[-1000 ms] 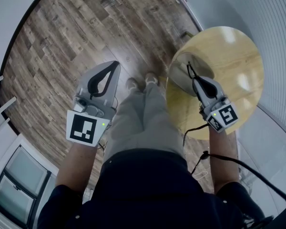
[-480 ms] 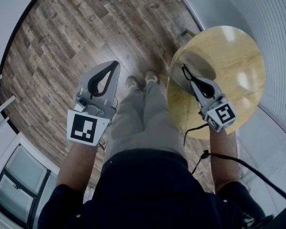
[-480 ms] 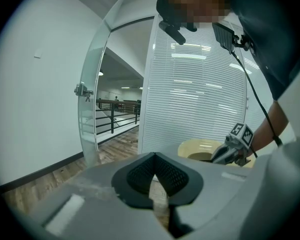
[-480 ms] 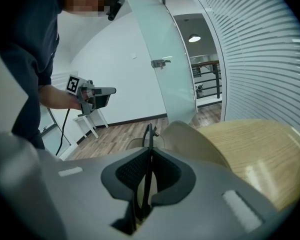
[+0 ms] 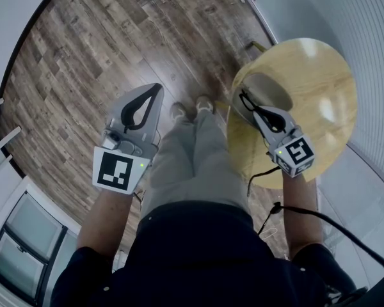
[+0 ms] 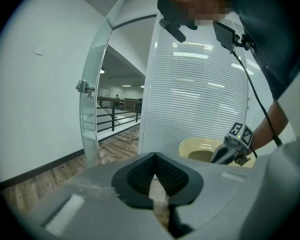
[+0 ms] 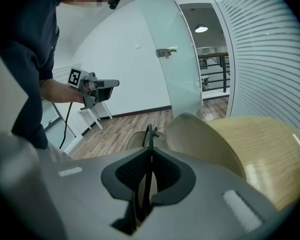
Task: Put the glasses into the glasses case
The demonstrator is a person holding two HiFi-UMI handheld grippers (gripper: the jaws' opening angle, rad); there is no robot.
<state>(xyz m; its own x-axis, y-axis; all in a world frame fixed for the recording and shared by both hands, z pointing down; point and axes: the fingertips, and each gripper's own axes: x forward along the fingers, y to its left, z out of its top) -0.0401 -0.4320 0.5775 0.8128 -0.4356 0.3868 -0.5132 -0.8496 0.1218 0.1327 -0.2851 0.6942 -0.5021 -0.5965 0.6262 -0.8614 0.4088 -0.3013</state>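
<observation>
Now — right gripper: jaws clamped on the thin, dark-framed glasses; the frame stands edge-on between the ribbed black pads and pokes out past the tips

Glasses case: beige, smooth-shelled oval case, lying open on the round, pale wooden table; in the right gripper view its curved lid rises to the right of the jaws

Key relation: the open hollow lies just ahead of and below the held glasses, slightly to the left of the jaw line; whether the frame touches the case yet cannot be told

Long axis: the glasses run along the jaws, out and downward toward the hollow; the case's own long axis is hard to read from here

Nearer hand: the right by far; left gripper has its jaws together on nothing and hangs well apart over the dark wood-plank floor

Textures: glossy tabletop with light glare; matte grey gripper shells; slim frame, probably light and easily twisted

Likely next — lowering the frame into the hollow, clear of the lid's edge, before the pads let go
</observation>
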